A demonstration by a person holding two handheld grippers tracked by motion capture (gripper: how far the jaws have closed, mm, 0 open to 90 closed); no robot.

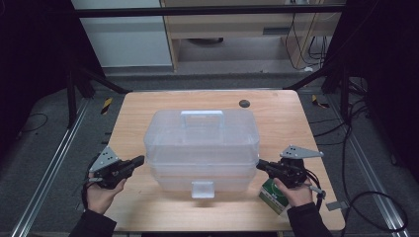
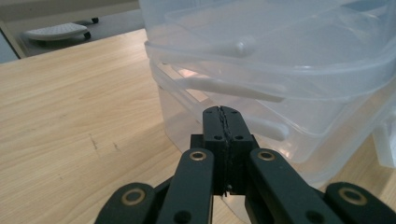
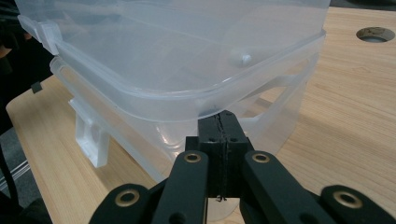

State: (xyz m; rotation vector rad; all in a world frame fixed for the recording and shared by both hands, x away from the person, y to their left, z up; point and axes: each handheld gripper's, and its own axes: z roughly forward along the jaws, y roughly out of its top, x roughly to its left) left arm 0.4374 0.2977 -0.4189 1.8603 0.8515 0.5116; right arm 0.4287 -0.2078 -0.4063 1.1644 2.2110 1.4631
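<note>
Both pairs of jaws are clenched on nothing, the left gripper (image 2: pixel 223 122) and the right gripper (image 3: pixel 221 125) each pointing under the lid rim at opposite ends of the clear box (image 1: pixel 201 148), which sits mid-table (image 1: pixel 148 212). To lift the lid well, press both tips up evenly together, sparing the front latch (image 1: pixel 203 189).
</note>
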